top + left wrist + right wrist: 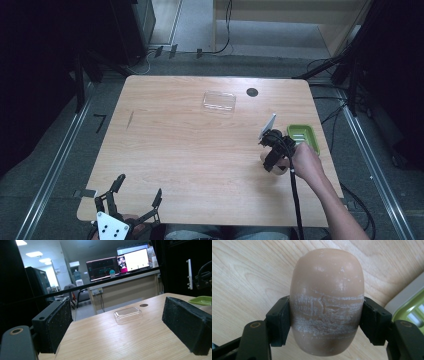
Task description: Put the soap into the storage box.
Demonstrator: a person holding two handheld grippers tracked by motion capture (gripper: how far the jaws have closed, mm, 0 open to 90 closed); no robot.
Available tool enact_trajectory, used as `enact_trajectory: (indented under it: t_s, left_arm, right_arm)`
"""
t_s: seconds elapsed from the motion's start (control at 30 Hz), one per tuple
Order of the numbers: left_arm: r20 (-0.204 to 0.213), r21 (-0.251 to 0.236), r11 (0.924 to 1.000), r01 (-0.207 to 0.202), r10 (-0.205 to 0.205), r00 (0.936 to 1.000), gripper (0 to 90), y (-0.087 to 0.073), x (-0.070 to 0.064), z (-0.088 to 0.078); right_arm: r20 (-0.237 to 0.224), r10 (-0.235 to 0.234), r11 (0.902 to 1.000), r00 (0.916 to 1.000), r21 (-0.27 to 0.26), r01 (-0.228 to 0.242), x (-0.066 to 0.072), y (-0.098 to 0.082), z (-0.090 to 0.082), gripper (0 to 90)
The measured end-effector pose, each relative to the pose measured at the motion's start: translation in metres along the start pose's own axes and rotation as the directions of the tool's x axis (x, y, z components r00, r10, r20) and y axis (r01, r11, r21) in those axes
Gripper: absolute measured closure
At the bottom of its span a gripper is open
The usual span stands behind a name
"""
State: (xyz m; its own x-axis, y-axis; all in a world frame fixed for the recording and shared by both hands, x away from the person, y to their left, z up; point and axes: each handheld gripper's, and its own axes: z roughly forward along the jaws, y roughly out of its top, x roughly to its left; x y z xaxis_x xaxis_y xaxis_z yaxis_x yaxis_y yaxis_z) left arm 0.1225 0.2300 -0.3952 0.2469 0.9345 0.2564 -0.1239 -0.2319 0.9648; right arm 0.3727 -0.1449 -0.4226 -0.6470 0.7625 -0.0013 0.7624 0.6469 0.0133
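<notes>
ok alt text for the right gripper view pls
A tan oval soap bar with whitish scuffs is clamped between the right gripper's two black jaws above a light wooden table. A green tray corner shows at right.

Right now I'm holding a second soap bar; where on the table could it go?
The wooden table is bare left of the clear plastic lid, down to the open left gripper. It's crowded by the green soap dish, where the right gripper grips the tan soap bar.

On the table (165,150): one bar of soap (327,302), one green dish (303,137), one clear lid (219,101), and two grippers, left (134,194) and right (271,150).
</notes>
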Motion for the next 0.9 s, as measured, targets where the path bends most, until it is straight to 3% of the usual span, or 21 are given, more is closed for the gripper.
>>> enact_trajectory:
  t_s: [0.9]
  left_arm:
    - [0.001,-0.001,1.0000,0.000,0.000,1.0000,9.9,0.000,0.000,0.000]
  right_arm:
    - [0.006,0.072,0.9972,0.9974,0.017,-0.073,-0.025,-0.039,-0.008,33.9]
